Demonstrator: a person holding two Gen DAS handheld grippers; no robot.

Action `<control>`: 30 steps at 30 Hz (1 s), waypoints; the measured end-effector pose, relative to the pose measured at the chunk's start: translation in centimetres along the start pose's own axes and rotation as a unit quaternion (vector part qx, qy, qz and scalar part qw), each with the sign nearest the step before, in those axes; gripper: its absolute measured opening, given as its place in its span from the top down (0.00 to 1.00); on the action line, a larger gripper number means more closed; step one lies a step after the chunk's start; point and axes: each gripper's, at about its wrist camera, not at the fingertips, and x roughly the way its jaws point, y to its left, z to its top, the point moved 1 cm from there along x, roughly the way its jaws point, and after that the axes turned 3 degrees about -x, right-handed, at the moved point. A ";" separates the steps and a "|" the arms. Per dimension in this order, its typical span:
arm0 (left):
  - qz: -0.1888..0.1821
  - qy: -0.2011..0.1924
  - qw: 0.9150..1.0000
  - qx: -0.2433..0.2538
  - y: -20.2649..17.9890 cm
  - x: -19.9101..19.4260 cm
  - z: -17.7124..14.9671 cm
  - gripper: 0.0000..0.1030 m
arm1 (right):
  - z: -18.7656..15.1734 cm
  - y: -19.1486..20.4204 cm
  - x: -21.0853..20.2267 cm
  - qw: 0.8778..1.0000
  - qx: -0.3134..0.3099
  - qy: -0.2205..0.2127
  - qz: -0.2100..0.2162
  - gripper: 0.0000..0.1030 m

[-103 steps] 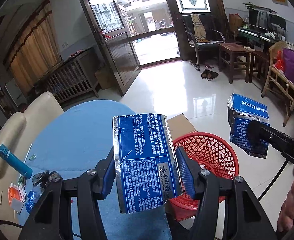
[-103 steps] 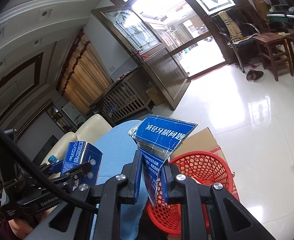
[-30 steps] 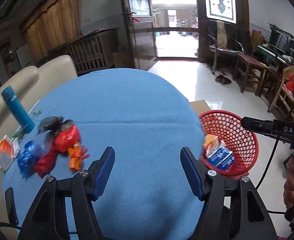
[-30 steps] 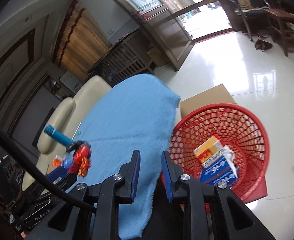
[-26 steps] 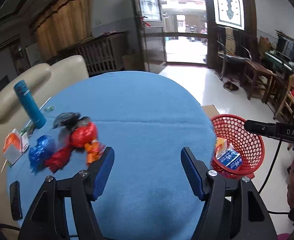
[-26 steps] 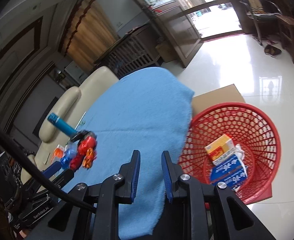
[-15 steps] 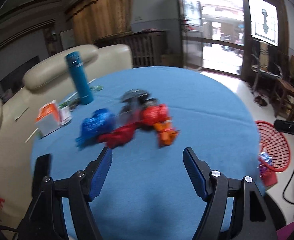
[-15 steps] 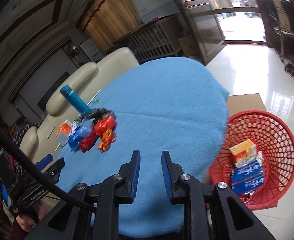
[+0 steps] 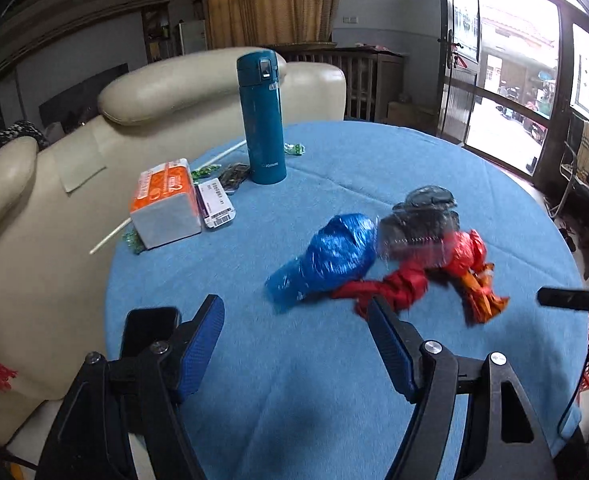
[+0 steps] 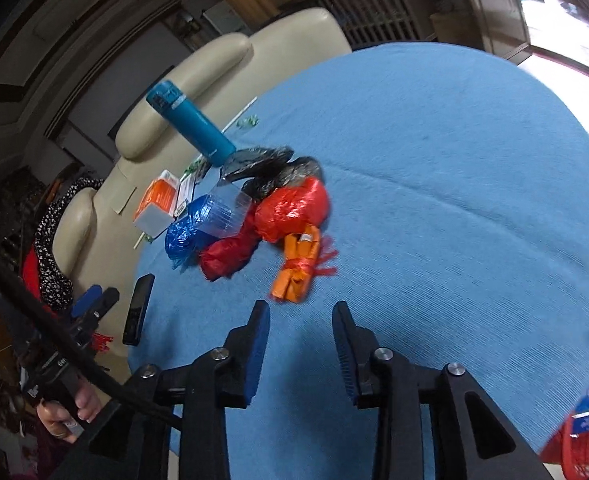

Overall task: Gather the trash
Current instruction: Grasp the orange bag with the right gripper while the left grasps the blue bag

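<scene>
We see crumpled bags mid-table, blue bag (image 9: 326,258), red bags (image 10: 290,210), orange bundle (image 10: 298,268), black bag (image 9: 424,216), bare blue tablecloth (image 9: 294,392) around them, our left gripper (image 9: 296,340) wide open, right gripper (image 10: 300,344) parted, both empty.

Both blue cartons now dropped; jaws emptied, swung to the bagged trash (image 9: 378,248).

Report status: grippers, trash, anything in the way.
Left gripper open, empty. Right gripper open, empty, nearest the orange wrapper. Bag pile on the blue tablecloth. Path clear; thermos and phone off to the side.
</scene>
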 end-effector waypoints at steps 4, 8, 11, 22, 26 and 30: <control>-0.021 0.033 0.999 0.014 -0.3 3.8 2.4 0.27 | 1.6 0.5 3.5 1.000 -0.001 0.023 -0.011 0.63; -0.048 0.066 0.996 0.022 -1.1 7.7 4.2 0.27 | 2.5 0.7 6.2 0.999 -0.003 0.042 -0.032 0.63; -0.080 0.100 0.992 0.002 -1.1 10.5 4.9 0.27 | 2.5 1.0 8.0 0.997 -0.007 0.063 -0.049 0.63; -0.151 0.176 0.973 -0.005 -3.3 15.9 3.6 0.40 | 1.9 2.2 7.7 0.996 -0.047 0.039 -0.071 0.71; -0.175 0.171 0.969 -0.035 -3.6 15.2 2.9 0.56 | 0.6 1.4 5.4 0.995 -0.057 0.018 -0.074 0.71; -0.166 0.155 0.973 -0.038 -4.5 13.5 1.8 0.70 | -0.4 0.1 2.5 0.996 -0.049 -0.009 -0.070 0.71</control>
